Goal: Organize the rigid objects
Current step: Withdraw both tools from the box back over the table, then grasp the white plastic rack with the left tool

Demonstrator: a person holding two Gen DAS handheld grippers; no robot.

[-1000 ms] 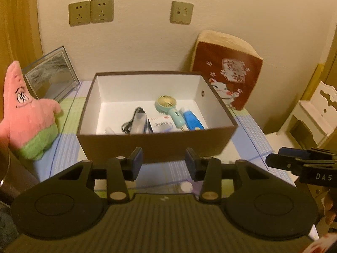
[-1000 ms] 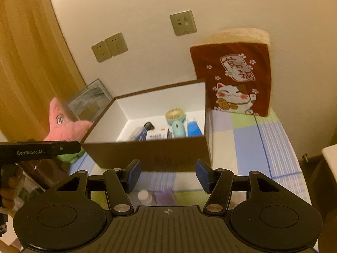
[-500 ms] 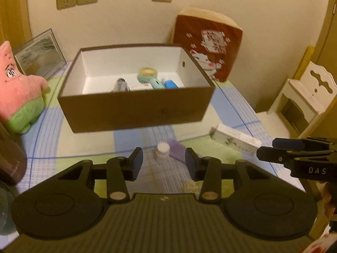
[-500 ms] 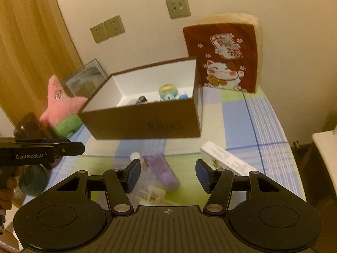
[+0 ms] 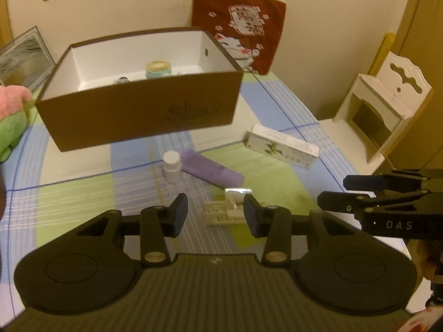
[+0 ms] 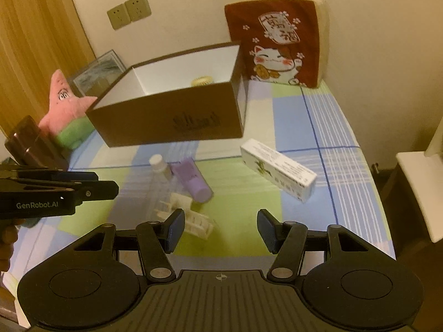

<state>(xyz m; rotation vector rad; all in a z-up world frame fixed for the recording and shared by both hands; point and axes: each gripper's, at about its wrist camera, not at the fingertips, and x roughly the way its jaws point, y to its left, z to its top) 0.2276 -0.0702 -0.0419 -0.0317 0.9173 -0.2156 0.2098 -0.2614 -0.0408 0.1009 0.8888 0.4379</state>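
Observation:
A brown box (image 5: 138,116) (image 6: 171,121) with a white inside stands at the back of the checked table; a small fan (image 5: 158,69) shows in it. In front lie a small white-capped bottle (image 5: 171,166) (image 6: 159,166), a purple tube (image 5: 211,171) (image 6: 191,179), a white carton (image 5: 281,146) (image 6: 277,170) and a cream plastic rack (image 5: 225,213) (image 6: 188,215). My left gripper (image 5: 215,215) is open and empty, just above the rack. My right gripper (image 6: 220,229) is open and empty, to the right of the rack.
A pink star plush (image 6: 65,102), a picture frame (image 5: 22,58) and a dark container (image 6: 33,144) stand at the left. A red cat cushion (image 6: 277,44) leans on the wall at the back. A white stand (image 5: 384,105) is off the table's right edge.
Both grippers have pulled back from the box and tilted down, so the loose items on the table came into view. Both stayed open.

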